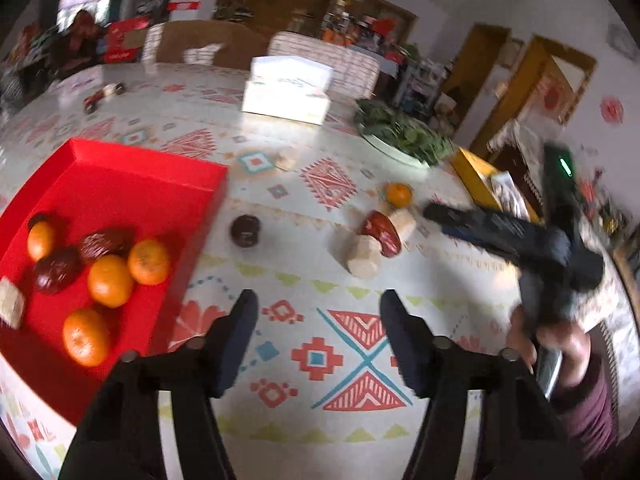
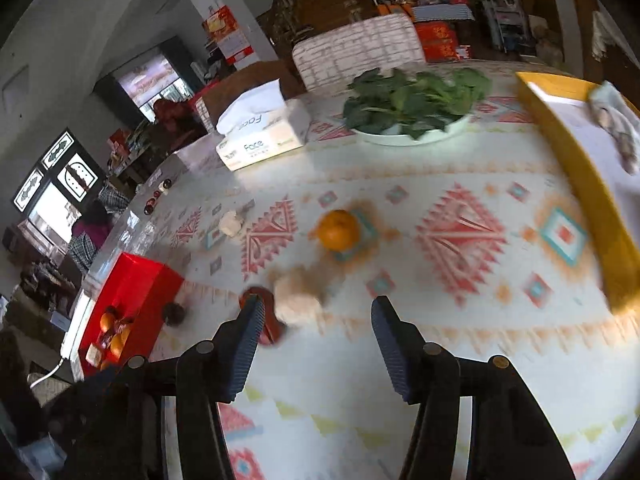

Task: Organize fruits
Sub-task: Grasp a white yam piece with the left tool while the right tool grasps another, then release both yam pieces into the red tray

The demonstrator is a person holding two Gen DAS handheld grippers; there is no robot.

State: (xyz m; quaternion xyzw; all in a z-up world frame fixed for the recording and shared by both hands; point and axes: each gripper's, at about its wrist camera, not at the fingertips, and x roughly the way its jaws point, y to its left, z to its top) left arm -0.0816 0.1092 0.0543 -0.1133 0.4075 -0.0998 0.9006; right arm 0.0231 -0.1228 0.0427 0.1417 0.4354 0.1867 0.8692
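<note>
Four oranges lie in the red tray (image 1: 120, 168) at the near left, and the nearest orange (image 1: 85, 337) sits close to the tray's near edge. Between them I count three dark red fruits, and one pale piece (image 1: 11, 303) is at the tray's left edge. On the patterned tablecloth (image 1: 328, 344) outside the tray I see one loose orange (image 2: 339, 229), far from the tray, one red date (image 1: 382, 233) between two pale pieces, and one dark round fruit (image 1: 245, 231) just beside the tray's right wall. My left claw (image 1: 318, 338) is spread wide and holds nothing. My right claw (image 2: 316, 344) is spread wide too, empty, above the cloth near the date. Further away stand one tissue box (image 2: 264, 136) and one plate of greens (image 2: 412, 100).
</note>
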